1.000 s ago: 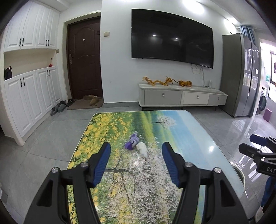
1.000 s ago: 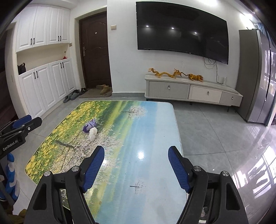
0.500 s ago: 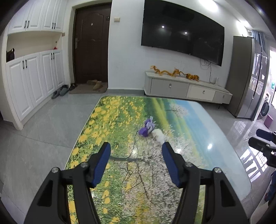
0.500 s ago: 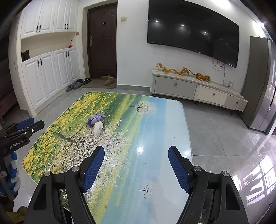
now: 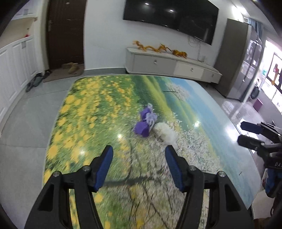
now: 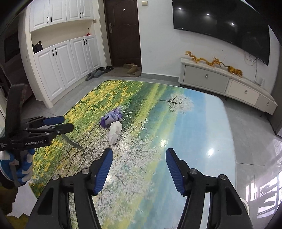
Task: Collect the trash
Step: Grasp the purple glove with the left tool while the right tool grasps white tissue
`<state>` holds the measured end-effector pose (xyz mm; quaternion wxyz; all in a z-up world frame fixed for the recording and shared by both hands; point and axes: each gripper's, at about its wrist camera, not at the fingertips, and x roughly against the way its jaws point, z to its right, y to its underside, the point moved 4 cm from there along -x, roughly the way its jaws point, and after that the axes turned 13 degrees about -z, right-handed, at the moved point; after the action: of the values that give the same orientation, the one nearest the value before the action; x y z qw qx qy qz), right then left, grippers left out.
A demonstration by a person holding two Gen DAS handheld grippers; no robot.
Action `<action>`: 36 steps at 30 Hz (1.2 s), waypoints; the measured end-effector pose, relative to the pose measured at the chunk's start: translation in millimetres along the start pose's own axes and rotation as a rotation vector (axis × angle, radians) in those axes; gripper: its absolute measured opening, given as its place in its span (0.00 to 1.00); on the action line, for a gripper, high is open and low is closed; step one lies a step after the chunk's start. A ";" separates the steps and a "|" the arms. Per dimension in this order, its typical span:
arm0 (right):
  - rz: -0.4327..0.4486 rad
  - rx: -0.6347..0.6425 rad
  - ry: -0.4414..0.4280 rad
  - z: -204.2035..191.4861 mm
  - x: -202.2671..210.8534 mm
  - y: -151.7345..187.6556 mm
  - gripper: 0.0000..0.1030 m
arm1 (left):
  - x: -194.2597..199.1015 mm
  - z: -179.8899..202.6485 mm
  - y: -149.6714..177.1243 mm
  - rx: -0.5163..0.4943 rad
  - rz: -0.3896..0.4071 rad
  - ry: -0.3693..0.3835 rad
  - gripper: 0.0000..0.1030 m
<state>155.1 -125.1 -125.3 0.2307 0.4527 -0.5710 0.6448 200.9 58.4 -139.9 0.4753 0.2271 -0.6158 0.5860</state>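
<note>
A crumpled purple wrapper (image 5: 145, 122) and a white tissue wad (image 5: 165, 132) lie side by side near the middle of the table (image 5: 98, 98), which has a printed landscape top. They also show in the right wrist view, the wrapper (image 6: 111, 118) and the tissue (image 6: 114, 132). My left gripper (image 5: 139, 156) is open and empty, just short of the trash. My right gripper (image 6: 139, 158) is open and empty, above the table to the right of the trash. Each gripper shows at the edge of the other's view: the right one (image 5: 253, 135) and the left one (image 6: 58, 125).
A TV cabinet (image 5: 172, 65) stands against the far wall under a wall TV (image 5: 169, 15). A dark door (image 5: 65, 35) and white cupboards (image 6: 61, 61) are at the left, with shoes (image 6: 98, 73) on the floor. A tall fridge (image 5: 241, 58) is at the right.
Both grippers have moved forward and lower over the table, so the trash looks larger and closer. Both stayed open.
</note>
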 end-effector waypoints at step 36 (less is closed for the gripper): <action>-0.017 0.093 -0.215 -37.2 -39.8 -33.3 0.12 | 2.7 -10.8 -21.9 0.113 -0.015 0.072 0.26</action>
<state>189.6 -73.2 -139.2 0.1523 0.5343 -0.5579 0.6165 221.5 64.7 -128.0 0.4880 0.2367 -0.5625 0.6240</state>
